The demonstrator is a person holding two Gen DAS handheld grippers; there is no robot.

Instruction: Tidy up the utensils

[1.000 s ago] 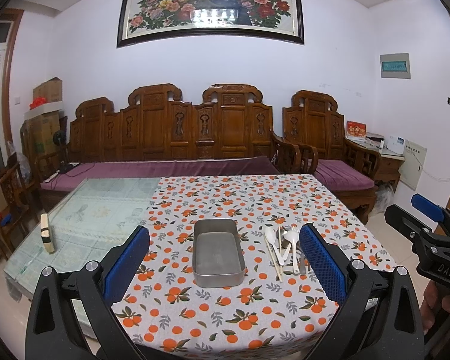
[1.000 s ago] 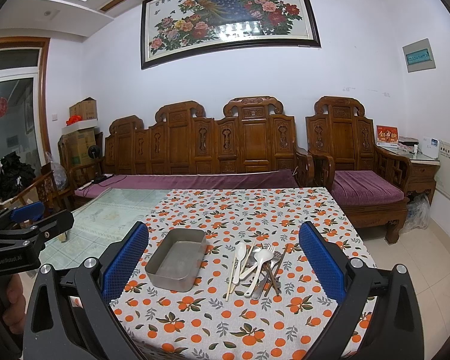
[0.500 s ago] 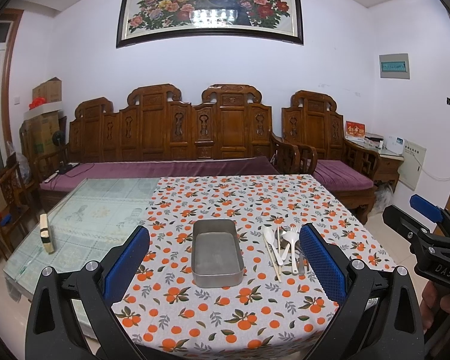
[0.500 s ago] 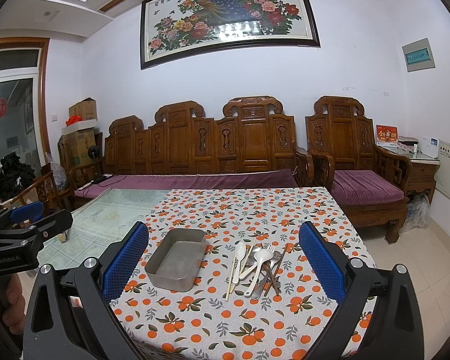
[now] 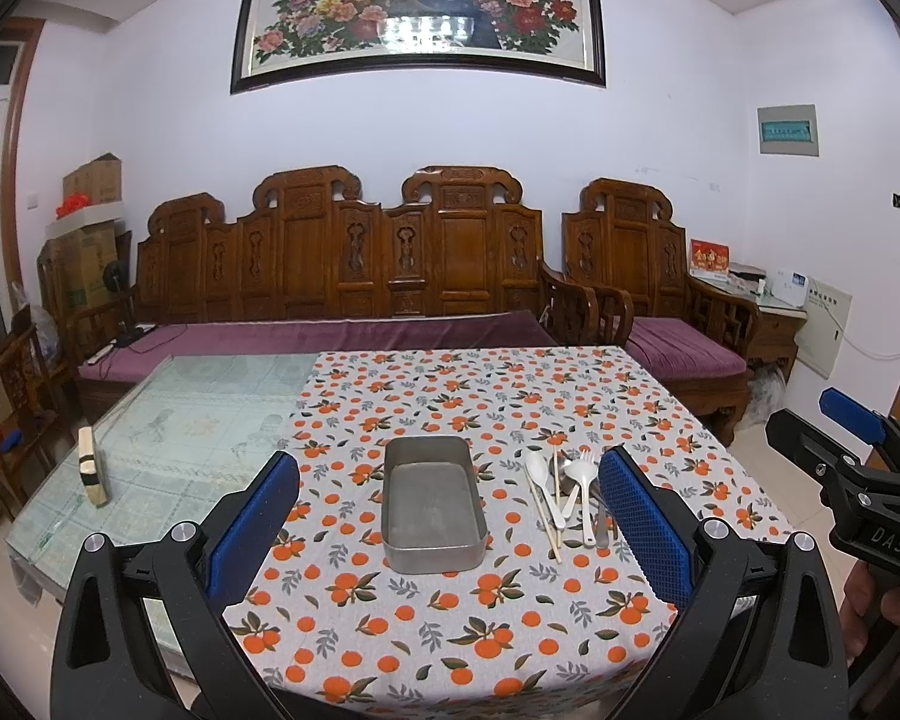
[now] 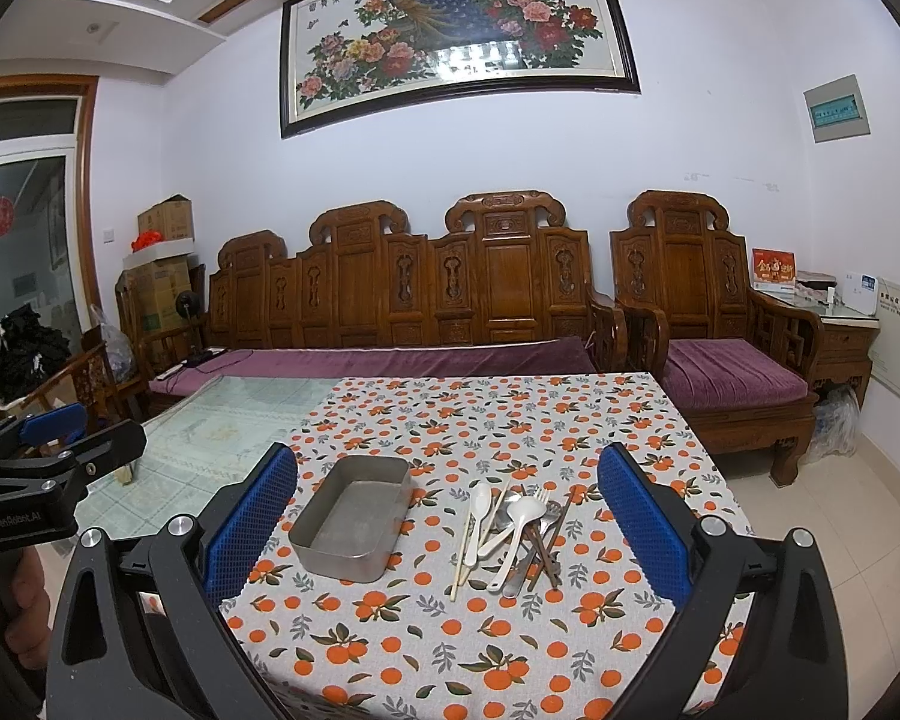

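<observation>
Both tools level, jaws wide, empty.

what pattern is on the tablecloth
Oranges with green-grey leaves on a pale cloth: tablecloth, clearest in the right wrist view.

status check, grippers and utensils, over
Left gripper open, empty. Right gripper open, empty. Utensils piled loose on tablecloth beside empty metal tray. Nothing blocking.
</observation>
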